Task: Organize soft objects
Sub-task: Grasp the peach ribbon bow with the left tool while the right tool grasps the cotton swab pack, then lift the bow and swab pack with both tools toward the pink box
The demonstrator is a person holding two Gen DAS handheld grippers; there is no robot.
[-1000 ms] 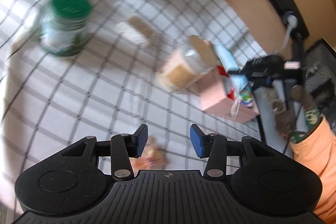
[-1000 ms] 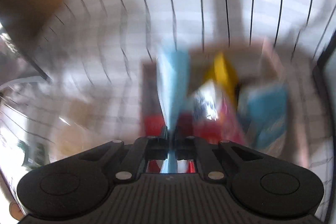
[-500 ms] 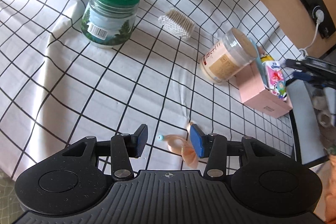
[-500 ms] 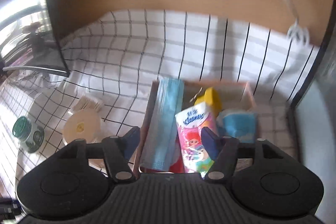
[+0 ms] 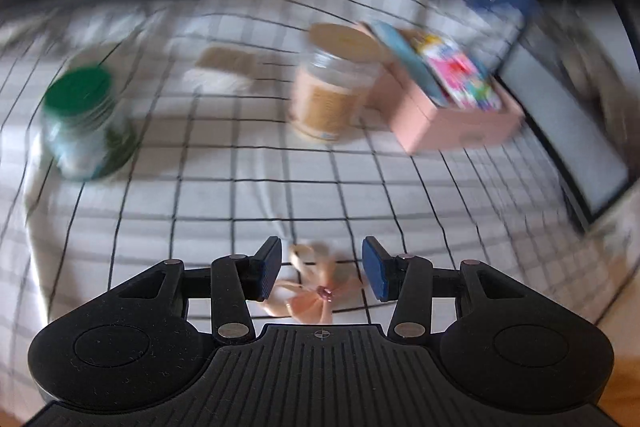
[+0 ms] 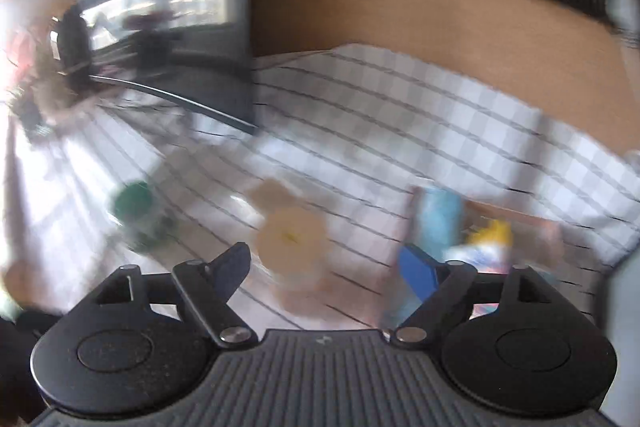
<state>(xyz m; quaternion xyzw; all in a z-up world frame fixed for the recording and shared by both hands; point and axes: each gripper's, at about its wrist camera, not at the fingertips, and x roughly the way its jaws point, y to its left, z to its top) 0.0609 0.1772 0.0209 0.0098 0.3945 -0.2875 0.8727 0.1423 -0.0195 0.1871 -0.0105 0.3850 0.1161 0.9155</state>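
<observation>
Both views pretty blurry. Left gripper (image 5: 321,269) spread partway over a peach ribbon bow (image 5: 316,293) lying on the checked surface (image 5: 200,195), pads either side, not touching it. Right gripper (image 6: 324,267) opening wide, nothing between the jaws. Pink box (image 5: 452,119) beside the tan-lidded jar (image 5: 332,95), already stuffed with a blue mask (image 5: 404,55) and tissue pack (image 5: 460,71). Green-lidded jar (image 5: 86,127) well off to the left.

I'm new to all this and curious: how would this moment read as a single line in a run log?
left gripper: open over peach bow | right gripper: jaws opening, nothing between | pink box: holds blue mask, tissue pack
</observation>
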